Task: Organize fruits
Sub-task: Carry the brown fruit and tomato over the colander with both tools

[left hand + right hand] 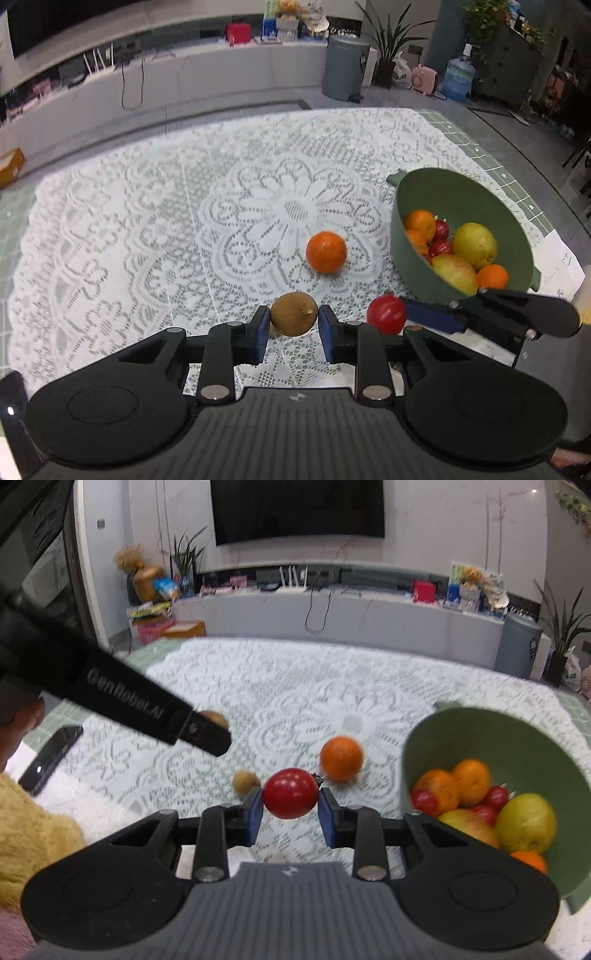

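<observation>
The left hand-held gripper (294, 323) is clenched on a brown kiwi (294, 314), to the left of the green bowl (443, 184). A kiwi is soft, so gentle pressure on its sides seems best. An orange (326, 252) lies on the lace-covered counter (147, 221), just left of the bowl; it looks firm and may roll. The right hand-held gripper (290, 806) grasps a red tomato (290, 793) near the bowl's left rim. Its skin looks smooth and probably slippery, and it bruises easily.
</observation>
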A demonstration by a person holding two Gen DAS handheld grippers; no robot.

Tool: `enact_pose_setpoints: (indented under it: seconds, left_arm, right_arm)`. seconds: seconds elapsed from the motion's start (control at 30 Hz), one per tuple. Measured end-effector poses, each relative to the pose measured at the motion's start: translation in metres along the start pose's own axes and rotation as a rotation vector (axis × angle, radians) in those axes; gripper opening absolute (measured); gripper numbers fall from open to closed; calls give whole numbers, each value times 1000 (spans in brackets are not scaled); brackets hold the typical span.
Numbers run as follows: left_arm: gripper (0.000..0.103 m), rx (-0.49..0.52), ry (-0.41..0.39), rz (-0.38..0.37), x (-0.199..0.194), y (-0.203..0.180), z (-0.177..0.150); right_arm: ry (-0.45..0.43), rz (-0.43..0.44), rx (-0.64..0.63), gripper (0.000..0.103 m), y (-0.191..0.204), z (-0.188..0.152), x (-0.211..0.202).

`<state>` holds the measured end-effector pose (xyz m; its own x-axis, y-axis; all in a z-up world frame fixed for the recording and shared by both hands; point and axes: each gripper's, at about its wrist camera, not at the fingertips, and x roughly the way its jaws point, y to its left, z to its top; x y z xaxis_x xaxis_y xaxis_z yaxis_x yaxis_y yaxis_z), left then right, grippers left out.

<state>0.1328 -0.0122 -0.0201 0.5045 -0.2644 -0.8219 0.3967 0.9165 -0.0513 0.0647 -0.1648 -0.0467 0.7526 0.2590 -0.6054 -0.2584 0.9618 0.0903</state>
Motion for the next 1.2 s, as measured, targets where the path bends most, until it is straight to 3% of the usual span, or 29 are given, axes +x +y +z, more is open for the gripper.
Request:
enact_pose_setpoints:
  seconds: [0.3, 0.67, 0.93, 1.2]
  left_arm:
    - [32, 88, -82, 5, -30, -34, 14]
    - [32, 190, -141, -93, -30, -90, 49]
    - [32, 248, -90, -143, 13, -121, 68]
    - [32, 239, 9, -158, 67, -128, 79]
  right_arm:
    - [-117, -69, 52, 29, -28, 17, -49]
    - [-147, -214, 136, 29, -95, 27, -75]
    - [-71, -248, 195, 29, -138, 24, -49]
    - [-13, -251, 231, 29, -162, 19, -13]
